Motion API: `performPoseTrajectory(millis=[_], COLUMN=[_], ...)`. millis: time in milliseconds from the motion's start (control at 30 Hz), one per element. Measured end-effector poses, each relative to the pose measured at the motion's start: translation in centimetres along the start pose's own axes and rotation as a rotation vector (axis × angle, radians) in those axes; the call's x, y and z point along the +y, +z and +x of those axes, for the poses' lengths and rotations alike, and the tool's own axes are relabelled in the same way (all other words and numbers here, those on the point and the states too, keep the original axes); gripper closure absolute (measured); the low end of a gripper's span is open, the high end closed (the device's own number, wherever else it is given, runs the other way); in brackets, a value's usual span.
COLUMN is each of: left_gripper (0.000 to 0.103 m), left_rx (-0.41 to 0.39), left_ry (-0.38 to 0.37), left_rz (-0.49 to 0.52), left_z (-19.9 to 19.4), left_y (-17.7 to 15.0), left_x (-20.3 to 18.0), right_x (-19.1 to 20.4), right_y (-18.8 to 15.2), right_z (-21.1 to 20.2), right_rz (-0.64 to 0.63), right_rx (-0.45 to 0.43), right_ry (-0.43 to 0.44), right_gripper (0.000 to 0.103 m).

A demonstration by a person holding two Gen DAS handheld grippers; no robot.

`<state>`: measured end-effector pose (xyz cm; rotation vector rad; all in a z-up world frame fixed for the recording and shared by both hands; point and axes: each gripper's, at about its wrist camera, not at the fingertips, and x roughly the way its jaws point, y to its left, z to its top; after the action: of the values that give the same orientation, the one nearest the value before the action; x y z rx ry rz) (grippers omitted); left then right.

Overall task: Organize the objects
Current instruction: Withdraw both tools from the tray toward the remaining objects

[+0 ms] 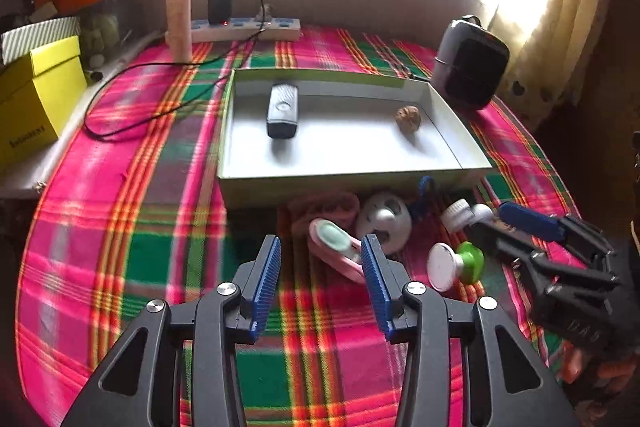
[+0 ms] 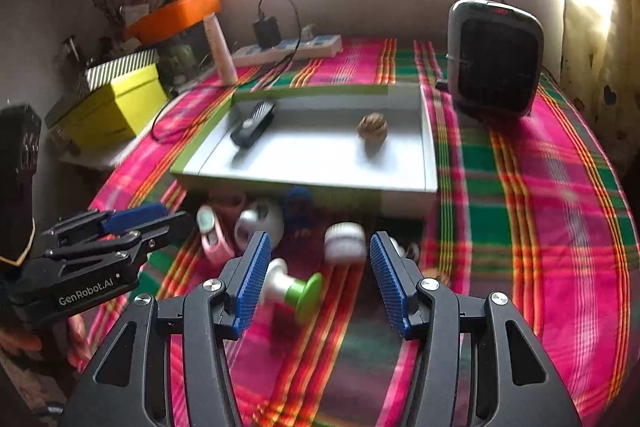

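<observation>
- So far, two things lie inside the white tray [image 1: 460,131]: a dark remote-like device [image 1: 282,111] at its far left and a walnut [image 1: 408,117] toward the right.
- Left to sort, near the tray's front wall on the plaid cloth [image 1: 132,227]: a pink clip-like item [image 1: 334,247], a white round gadget [image 1: 384,223], a green-and-white knob [image 1: 456,263] and a white cap [image 2: 345,242].
- Left gripper [image 1: 320,259] stands open and empty, just before the pink item.
- Right gripper [image 2: 316,259] gapes wide, holding nothing, over the knob and cap.

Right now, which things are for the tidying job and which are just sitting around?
For the job: shallow white cardboard box, black remote, brown walnut, pink clip, white round toy, green-and-white knob.

Just there: yellow box, black heater, white power strip.
</observation>
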<state>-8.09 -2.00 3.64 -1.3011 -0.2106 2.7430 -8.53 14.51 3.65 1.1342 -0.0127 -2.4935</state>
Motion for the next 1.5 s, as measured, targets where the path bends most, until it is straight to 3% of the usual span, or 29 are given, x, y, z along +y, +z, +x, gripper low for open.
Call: performPoseTrajectory(millis=[567,1133,1500], left_gripper=[0.058,0.058,0.058], left_rx=[0.063,0.112,0.107], left_ry=[-0.023,0.018,0.066], left_rz=[-0.061,-0.029,-0.037], left_z=[1.8,2.8,1.5], left_y=[-0.3,-0.6,-1.3], left_x=[-0.5,-0.3,1.5], right_x=[1.5,0.6,1.4], right_y=[-1.8,-1.7,-1.9], right_z=[1.4,1.5,1.1], right_rz=[-0.042,-0.045,-0.082], right_rx=[0.038,0.04,0.025], right_ry=[-0.018,-0.036,-0.022], right_gripper=[0.05,0.05,0.07])
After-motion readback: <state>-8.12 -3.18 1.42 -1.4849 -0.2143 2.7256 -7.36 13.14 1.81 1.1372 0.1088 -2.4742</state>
